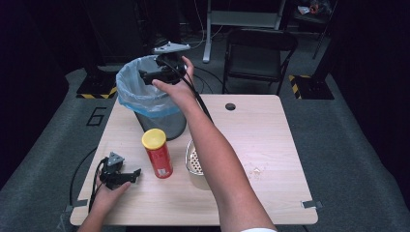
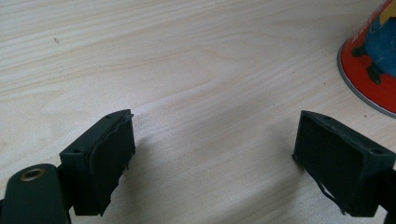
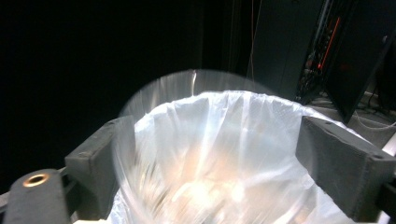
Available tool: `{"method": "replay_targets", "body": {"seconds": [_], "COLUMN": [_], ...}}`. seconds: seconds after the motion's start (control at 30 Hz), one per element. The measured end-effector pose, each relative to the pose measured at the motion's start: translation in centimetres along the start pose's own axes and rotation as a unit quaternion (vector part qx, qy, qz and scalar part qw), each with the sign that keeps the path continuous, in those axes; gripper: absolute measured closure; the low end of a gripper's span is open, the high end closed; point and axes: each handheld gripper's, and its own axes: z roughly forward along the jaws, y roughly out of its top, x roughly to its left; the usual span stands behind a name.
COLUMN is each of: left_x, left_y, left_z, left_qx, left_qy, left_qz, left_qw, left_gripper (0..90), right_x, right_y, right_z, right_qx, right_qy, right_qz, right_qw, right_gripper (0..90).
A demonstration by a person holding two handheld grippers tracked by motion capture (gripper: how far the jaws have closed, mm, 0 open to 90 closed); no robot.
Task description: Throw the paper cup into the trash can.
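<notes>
Over the lined bin [image 1: 145, 92], right hand-held gripper [image 1: 147, 75] wide open, a blurred clear disc possibly between its jaws

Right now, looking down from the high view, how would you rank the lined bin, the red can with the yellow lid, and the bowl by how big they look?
1. Lined bin, clearly largest.
2 and 3. Red can and bowl: unsure, since the person's forearm covers most of the bowl.

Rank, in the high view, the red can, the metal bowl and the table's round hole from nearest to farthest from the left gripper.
From the left gripper:
1. Red can, just to its right.
2. Metal bowl, right of the can, partly under the forearm.
3. Round hole, near the table's far edge.
</notes>
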Motion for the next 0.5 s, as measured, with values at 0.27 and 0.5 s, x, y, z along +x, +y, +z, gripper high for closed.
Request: {"method": "replay_targets", "body": {"seconds": [0.27,0.5], "left_x": [-0.1,-0.1], "left_y": [-0.1,-0.1], "left_z": [-0.1,-0.1], "left_qx": [-0.001,0.000], "left_qy": [-0.001,-0.001], "left_qz": [0.001,0.002], "left_qw": [1.0000,1.0000], "left_gripper": [11.7,11.6], "right_x": [-0.8,-2.0], "right_y": [-0.5,-1.1], "right_z": [-1.3,-3.7], "right_qx": [-0.015,-0.030], "right_qy": [-0.009,-0.014], "right_qz": [-0.006,-0.033], "right_qw": [0.9998,0.9989], "right_gripper": [11.2,17.0]}}
